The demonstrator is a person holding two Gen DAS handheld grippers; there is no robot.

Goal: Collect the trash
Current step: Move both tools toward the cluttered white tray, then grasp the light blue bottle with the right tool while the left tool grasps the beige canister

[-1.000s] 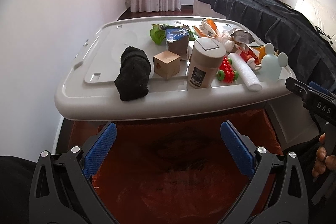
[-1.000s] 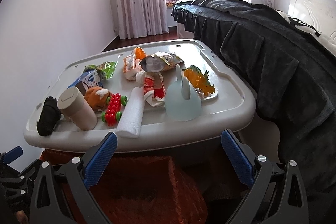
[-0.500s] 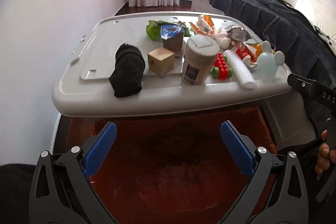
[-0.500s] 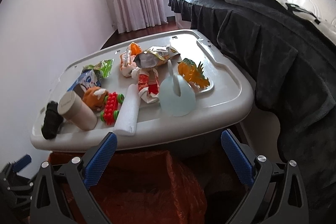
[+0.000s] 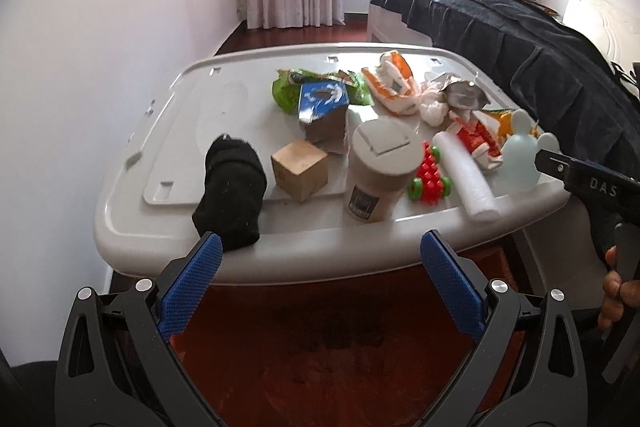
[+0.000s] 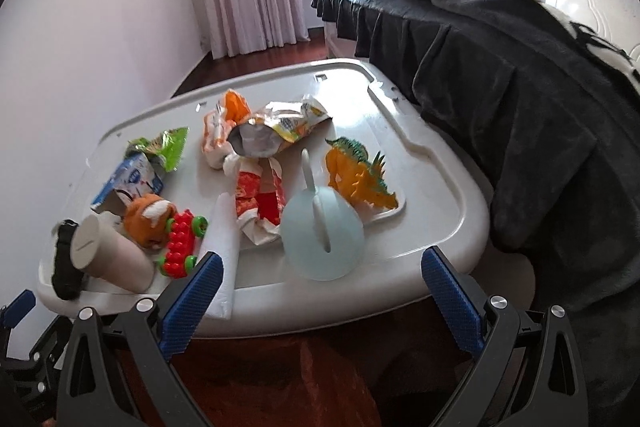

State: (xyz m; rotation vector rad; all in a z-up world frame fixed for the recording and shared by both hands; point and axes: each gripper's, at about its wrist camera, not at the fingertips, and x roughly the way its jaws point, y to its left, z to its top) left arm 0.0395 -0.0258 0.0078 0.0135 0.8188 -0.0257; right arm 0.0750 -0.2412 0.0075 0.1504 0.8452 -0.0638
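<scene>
Left gripper [image 5: 320,279]: two black plastic fingers of skeletal, triangulated form with open cut-outs. Each finger carries a blue pad [image 5: 191,287] with a fine cross-hatched grip texture on its inner face. Two round silver screw heads sit on each finger, just behind the pad.

Right gripper [image 6: 320,297]: identical build, black frame, blue textured pads [image 6: 451,301], paired silver screws [image 6: 496,301] behind each pad. Seen from the left wrist camera, its black body bears white lettering "DAS". The person's hand [image 5: 614,293] shows only fingertips beside a black handle.
</scene>
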